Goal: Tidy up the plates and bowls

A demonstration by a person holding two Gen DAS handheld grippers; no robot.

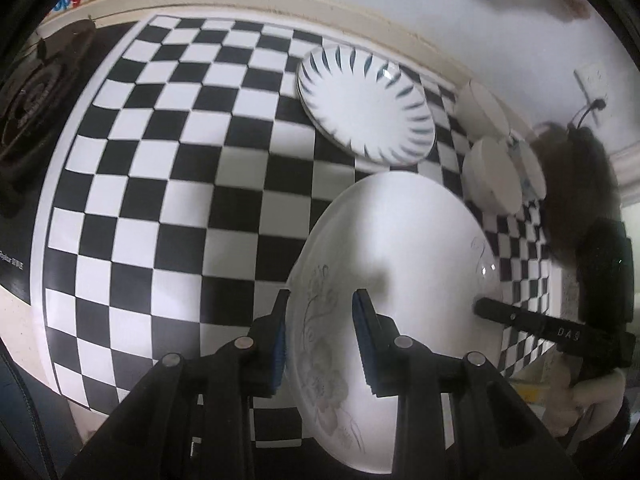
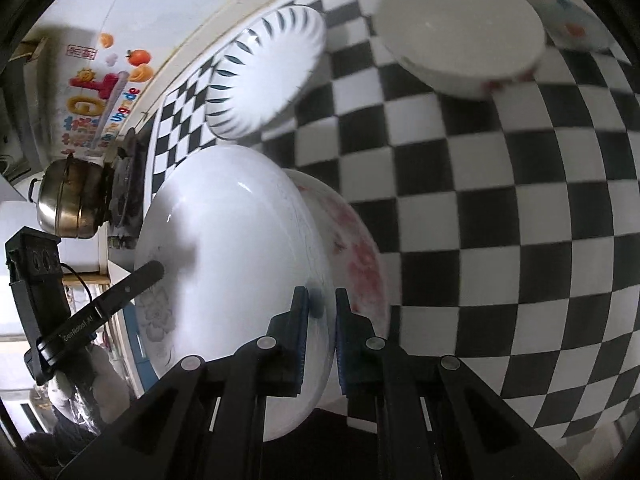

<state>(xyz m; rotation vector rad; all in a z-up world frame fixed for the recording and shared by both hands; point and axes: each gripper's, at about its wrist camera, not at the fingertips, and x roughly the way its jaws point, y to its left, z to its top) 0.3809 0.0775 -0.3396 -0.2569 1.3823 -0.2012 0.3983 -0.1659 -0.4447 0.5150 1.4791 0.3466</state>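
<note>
- Here, the left gripper [image 1: 320, 336] and right gripper [image 2: 322, 334] each pinch opposite rims of the floral plate [image 1: 400, 264], probably because it is broad; it hangs above the checkered mat [image 1: 160, 184].
- A red-flowered dish [image 2: 356, 256] is half hidden behind it.
- Beyond, the striped plate [image 1: 366, 106] and white bowls [image 1: 494, 176] wait; their stacking is hard to make out.

The left gripper [image 1: 320, 340] clamps the near rim of a large white ceramic plate with grey flower print [image 1: 400, 248]; the right gripper [image 1: 480, 306] pinches its far-right edge. Beyond the jaws rests a blue-dashed white plate [image 1: 366, 104] on checkered cloth [image 1: 160, 160].
</note>
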